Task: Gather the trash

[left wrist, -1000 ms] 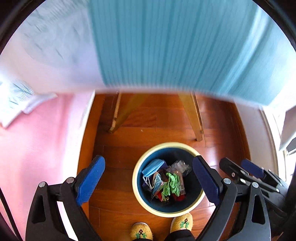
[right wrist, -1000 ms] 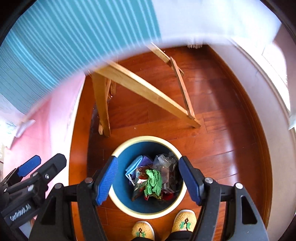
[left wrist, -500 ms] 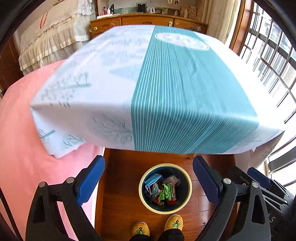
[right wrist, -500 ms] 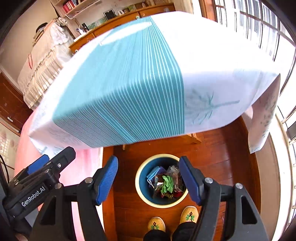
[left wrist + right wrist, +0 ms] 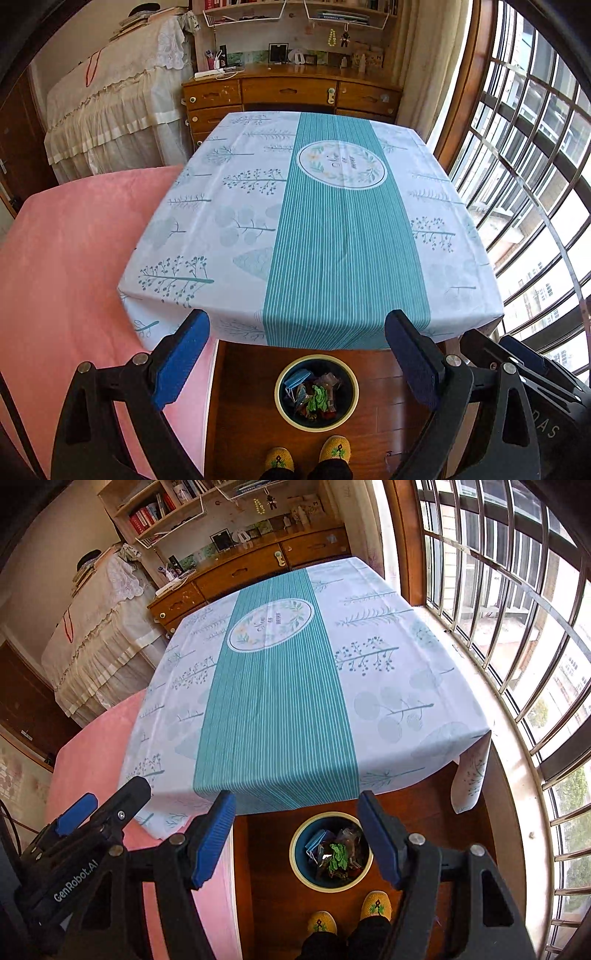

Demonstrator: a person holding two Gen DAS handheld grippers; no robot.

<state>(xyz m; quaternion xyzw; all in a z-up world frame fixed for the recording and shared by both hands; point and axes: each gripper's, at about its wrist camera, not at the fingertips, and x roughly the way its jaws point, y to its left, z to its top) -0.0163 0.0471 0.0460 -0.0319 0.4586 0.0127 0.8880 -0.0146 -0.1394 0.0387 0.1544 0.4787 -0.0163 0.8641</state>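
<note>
A round bin (image 5: 352, 406) (image 5: 295, 864), cream outside and dark blue inside, stands on the wooden floor just in front of the table. It holds several pieces of trash: a blue mask (image 5: 297, 378), green crumpled paper (image 5: 338, 856) and clear wrappers. My left gripper (image 5: 297, 360) hangs high above the bin, open, nothing between its blue pads. My right gripper (image 5: 297, 836) is level with it to the right, also open and empty. Each gripper shows at the edge of the other's view. The table (image 5: 332, 221) carries a white and teal cloth with nothing on it.
A pink bed (image 5: 66, 266) lies left of the table. Barred windows (image 5: 517, 627) run along the right side. A wooden dresser (image 5: 291, 92) with small items stands behind the table. The person's yellow slippers (image 5: 306, 456) are beside the bin.
Both grippers rose from under the table's edge to well above it. The tabletop and room came into view and the bin shrank. Both stayed open.
</note>
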